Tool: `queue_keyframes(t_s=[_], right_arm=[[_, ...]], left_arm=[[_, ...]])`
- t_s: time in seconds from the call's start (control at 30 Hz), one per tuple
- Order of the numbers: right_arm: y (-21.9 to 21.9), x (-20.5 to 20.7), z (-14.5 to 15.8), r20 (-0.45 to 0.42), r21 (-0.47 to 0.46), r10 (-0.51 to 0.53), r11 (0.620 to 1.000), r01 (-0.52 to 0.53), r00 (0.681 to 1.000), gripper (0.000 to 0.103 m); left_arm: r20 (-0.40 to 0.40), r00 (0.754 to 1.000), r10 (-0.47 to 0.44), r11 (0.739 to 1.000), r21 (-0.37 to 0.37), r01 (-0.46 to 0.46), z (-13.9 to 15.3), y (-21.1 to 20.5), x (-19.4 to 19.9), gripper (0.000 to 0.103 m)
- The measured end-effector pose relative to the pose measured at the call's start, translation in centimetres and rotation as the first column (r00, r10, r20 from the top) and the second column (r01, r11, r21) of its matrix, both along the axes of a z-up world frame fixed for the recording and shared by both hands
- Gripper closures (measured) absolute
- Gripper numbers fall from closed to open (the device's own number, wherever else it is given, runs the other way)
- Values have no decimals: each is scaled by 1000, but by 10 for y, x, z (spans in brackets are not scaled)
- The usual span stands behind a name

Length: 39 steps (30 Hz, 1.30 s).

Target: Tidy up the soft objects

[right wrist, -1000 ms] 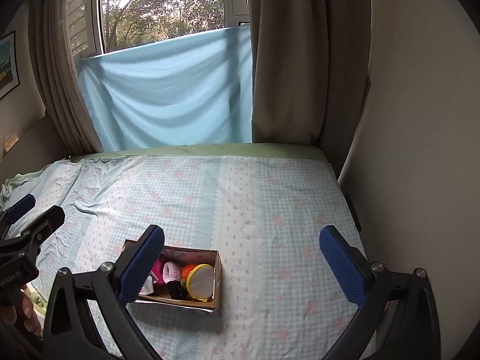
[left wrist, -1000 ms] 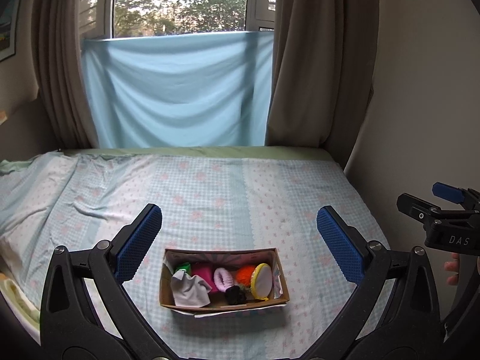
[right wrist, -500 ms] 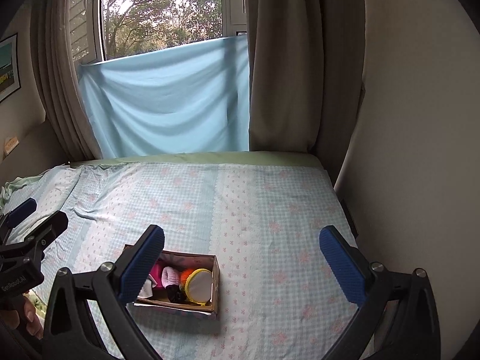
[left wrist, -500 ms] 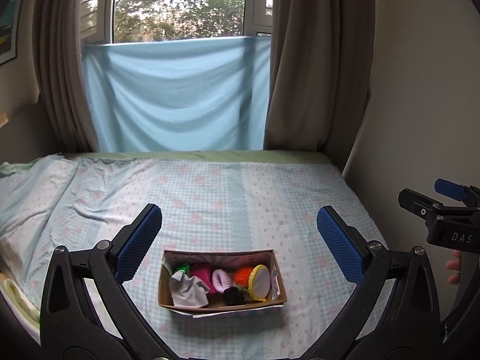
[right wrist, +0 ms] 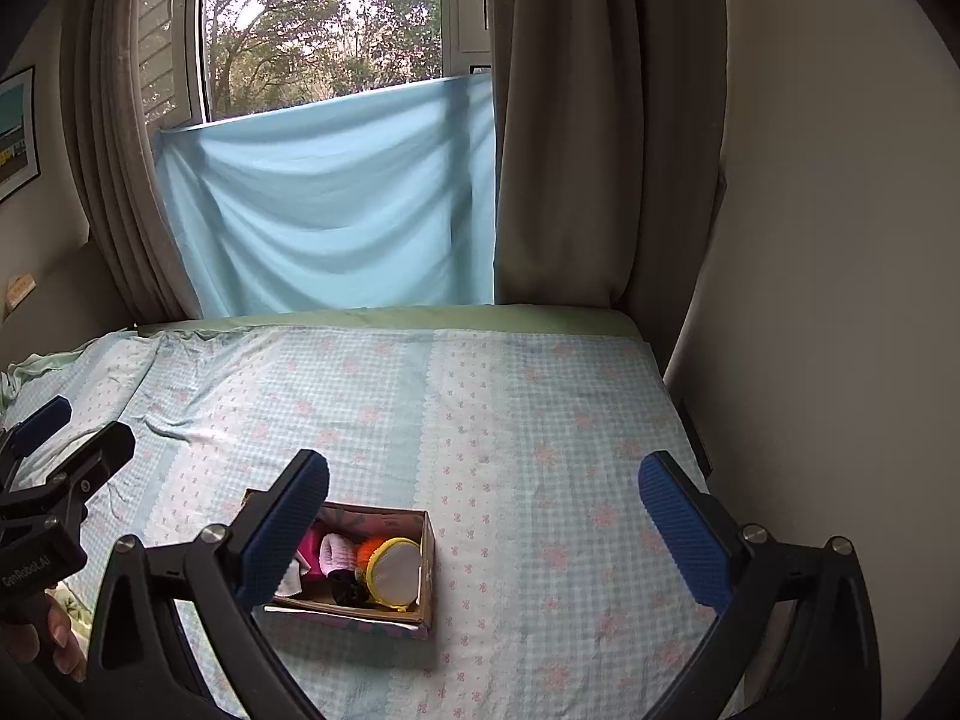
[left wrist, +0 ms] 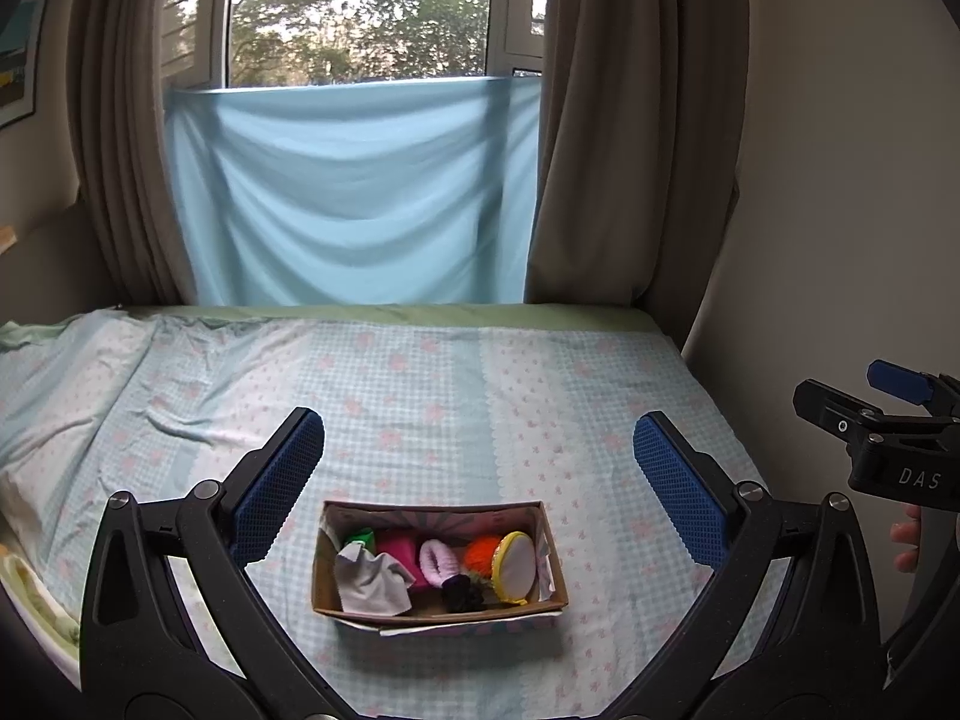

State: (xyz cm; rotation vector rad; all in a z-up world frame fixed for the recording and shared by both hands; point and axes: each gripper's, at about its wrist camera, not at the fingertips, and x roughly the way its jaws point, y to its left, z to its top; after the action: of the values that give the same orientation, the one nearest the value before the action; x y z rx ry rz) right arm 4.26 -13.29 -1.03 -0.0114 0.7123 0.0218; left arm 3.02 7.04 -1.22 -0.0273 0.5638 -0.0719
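Observation:
A cardboard box [left wrist: 549, 546] lies on the bed and also shows in the right wrist view [right wrist: 427, 570]. It holds a white cloth [left wrist: 372, 582], a green item [left wrist: 360, 538], a magenta item [left wrist: 399, 546], a pink scrunchie [left wrist: 438, 561], a black scrunchie [left wrist: 462, 594], an orange pom [left wrist: 480, 552] and a yellow-rimmed white pouch [left wrist: 515, 567]. My left gripper [left wrist: 477, 492] is open and empty, raised above and just behind the box. My right gripper [right wrist: 483, 525] is open and empty, raised to the right of the box.
The bed has a pale blue checked sheet [left wrist: 450, 396] with a rumpled fold at the left [left wrist: 72, 372]. A wall [left wrist: 840, 210] runs along the bed's right side. A blue cloth [left wrist: 354, 192] and brown curtains [left wrist: 630, 120] hang at the window behind.
Both grippers have drawn back and risen slightly, so the box sits a little lower and smaller in both views. Both stay open. The box's contents have not moved.

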Motion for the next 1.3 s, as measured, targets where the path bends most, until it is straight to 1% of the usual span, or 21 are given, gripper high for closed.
queue_keyframes(t_s=[0.33,0.93,1.13,1.3], right_arm=[[-3,1,1,6,1,2,1000,-2,1000,0],[-5,3,2,4,5,6,1000,-6,1000,0],[-5,2,3,5,4,5,1000,-5,1000,0],[-5,3,3,5,2,5,1000,-5,1000,0]], left_arm=[[7,1000,0,1000,17,0,1,-5,-1,0],[10,1000,-4,1000,12,4,1,-9,-2,0],[13,1000,-5,1000,21,5,2,-10,-1,0],[11,1000,-13,1000,4,13,1,-8,0,0]])
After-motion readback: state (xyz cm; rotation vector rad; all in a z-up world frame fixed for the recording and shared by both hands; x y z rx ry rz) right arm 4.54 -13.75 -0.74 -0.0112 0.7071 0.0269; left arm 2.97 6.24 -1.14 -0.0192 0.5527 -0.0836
